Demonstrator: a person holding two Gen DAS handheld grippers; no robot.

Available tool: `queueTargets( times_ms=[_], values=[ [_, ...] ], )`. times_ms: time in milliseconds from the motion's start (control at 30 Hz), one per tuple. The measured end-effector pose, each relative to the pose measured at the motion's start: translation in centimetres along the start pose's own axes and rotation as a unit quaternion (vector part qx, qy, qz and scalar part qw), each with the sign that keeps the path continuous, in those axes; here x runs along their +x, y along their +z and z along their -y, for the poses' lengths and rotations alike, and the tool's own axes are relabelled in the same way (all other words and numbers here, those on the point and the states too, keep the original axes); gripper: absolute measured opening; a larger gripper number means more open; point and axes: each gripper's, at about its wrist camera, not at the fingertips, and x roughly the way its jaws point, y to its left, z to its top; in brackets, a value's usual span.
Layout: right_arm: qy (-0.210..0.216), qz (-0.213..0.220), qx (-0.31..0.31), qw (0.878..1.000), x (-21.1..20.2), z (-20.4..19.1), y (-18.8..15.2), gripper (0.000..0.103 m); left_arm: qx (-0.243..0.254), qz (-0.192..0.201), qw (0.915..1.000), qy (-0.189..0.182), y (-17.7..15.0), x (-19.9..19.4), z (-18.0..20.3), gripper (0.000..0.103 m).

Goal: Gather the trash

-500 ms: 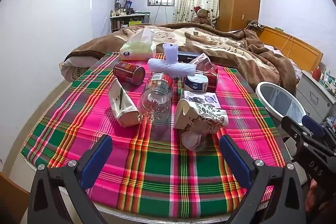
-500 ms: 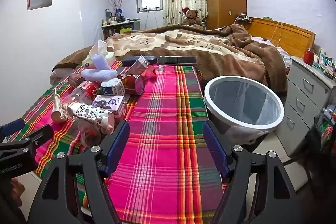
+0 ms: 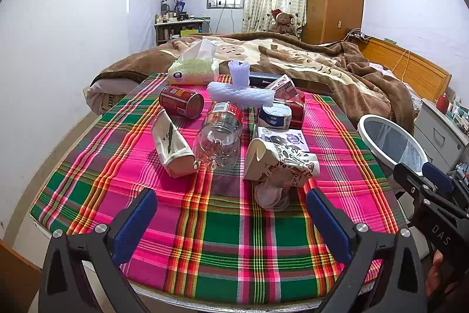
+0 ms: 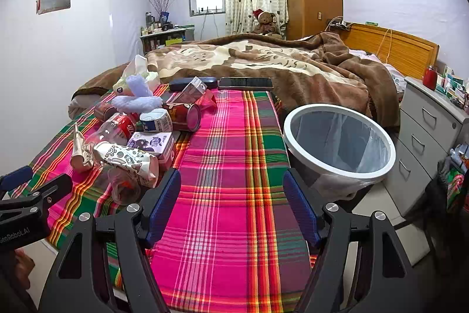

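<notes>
A heap of trash lies on the plaid table [image 3: 234, 254]: a crushed patterned paper cup [image 3: 278, 157], a clear bottle [image 3: 219, 137], a flattened white cup [image 3: 173, 145], a red can [image 3: 181, 101], a milk carton [image 3: 283, 137] and a foam piece [image 3: 240, 93]. My left gripper [image 3: 228, 210] hangs open just short of the heap, nothing between its fingers. My right gripper [image 4: 231, 187] is open over bare cloth, with the patterned cup [image 4: 126, 159] to its left. The white-rimmed bin [image 4: 322, 107], lined with a bag, stands off the table's right side.
A tissue pack [image 3: 193, 69], a phone [image 4: 244, 82] and a dark case [image 4: 190, 82] lie at the table's far edge. A bed with a brown blanket [image 4: 263, 60] is behind the table. Grey drawers [image 4: 425, 131] stand beyond the bin.
</notes>
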Motion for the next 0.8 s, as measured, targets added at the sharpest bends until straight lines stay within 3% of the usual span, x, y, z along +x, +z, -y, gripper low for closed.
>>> queueTargets(
  times_ms=[800],
  values=[
    [-0.002,-0.003,0.004,1.0,0.37,-0.02,0.09,0.073,-0.001,0.003,1.0,0.0,0.1,-0.03,-0.06,0.103]
  ],
)
